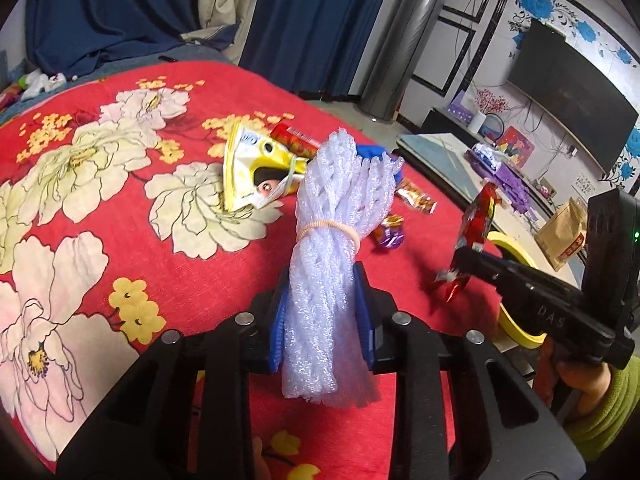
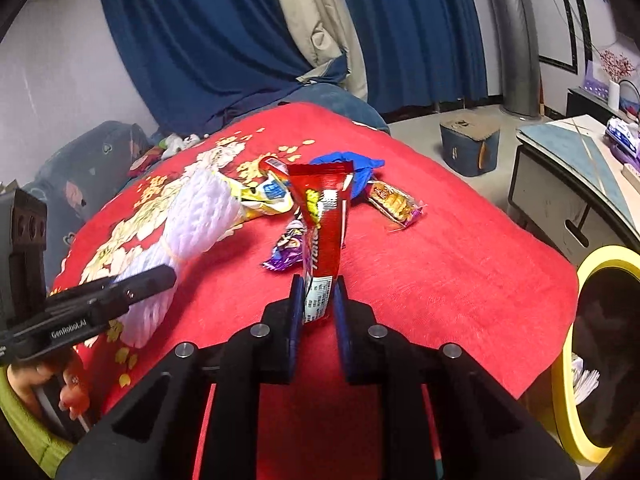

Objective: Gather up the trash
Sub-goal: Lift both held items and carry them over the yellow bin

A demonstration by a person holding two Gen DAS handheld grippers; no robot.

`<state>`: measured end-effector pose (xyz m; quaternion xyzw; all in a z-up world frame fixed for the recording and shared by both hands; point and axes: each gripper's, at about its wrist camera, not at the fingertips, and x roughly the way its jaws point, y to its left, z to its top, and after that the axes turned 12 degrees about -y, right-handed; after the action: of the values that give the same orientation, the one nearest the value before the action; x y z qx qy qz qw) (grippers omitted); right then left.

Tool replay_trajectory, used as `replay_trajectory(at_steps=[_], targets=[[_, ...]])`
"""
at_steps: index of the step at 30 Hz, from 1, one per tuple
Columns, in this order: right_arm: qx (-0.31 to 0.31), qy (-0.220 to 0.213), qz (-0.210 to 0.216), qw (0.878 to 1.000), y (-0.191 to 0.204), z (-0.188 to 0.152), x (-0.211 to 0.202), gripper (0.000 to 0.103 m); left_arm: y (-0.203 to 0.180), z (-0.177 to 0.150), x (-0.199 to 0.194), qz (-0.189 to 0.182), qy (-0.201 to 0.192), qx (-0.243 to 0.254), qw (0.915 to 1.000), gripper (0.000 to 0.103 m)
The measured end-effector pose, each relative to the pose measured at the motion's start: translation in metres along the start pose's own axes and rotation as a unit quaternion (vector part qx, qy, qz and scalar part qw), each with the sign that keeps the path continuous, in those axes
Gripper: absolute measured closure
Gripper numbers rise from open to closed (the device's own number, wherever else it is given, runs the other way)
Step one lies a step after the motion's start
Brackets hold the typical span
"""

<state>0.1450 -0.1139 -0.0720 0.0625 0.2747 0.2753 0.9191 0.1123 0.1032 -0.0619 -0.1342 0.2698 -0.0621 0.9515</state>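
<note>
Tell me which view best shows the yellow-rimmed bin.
The right wrist view: the yellow-rimmed bin shows its rim, dark opening and white scraps inside. In the left wrist view the bin is only a rim sliver behind the right tongs.

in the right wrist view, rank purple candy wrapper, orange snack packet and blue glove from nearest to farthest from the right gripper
1. purple candy wrapper, just ahead, slightly left of the right gripper
2. orange snack packet, farther, to the right
3. blue glove, farthest, behind the held red wrapper
</note>
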Motion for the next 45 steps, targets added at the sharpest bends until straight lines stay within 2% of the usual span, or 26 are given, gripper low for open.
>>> replay_trajectory(at_steps=[10,21,45], targets=[[-0.005,-0.016,0.013,1.000,-0.001,0.006,-0.022,0.089,-0.035,0.007,-0.017,-0.014,-0.035,0.024,0.9990,0.081],[-0.006,-0.025,0.017,1.000,-0.017,0.013,-0.048,0.089,-0.062,0.011,-0.019,-0.032,-0.050,0.034,0.9976,0.081],[0.021,-0.064,-0.053,0.996,-0.082,0.017,-0.113,0.089,-0.134,0.004,0.003,-0.095,-0.035,0.066,0.9927,0.081]])
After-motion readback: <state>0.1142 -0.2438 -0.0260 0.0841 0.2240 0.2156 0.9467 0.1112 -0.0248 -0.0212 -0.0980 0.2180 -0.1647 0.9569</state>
